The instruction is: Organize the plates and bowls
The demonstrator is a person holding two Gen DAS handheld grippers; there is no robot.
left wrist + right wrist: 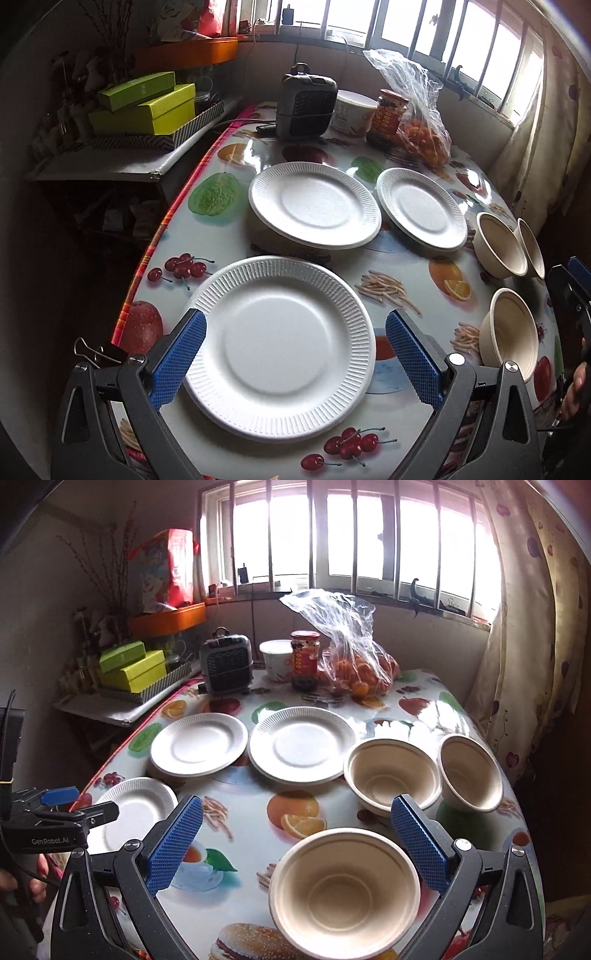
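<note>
Left wrist view: my left gripper (pixel 295 354) spread wide, straddling near white ribbed foam plate (pixel 279 347) on fruit-print table (pixel 221 236). Right gripper (pixel 295 843) equally wide over beige pulp bowl (pixel 343 890). I judge both featherlight, crushable; pinch rims gently.

Barred window (pixel 351 539), overexposed daylight; patterned cream curtain (pixel 524 635) right; grey side shelf (pixel 110 162) left; plain beige wall (pixel 37 620).

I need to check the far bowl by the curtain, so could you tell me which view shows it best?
The right wrist view: the far bowl shows its whole rim and inside. In the left wrist view it is half hidden behind a neighbouring bowl.
</note>
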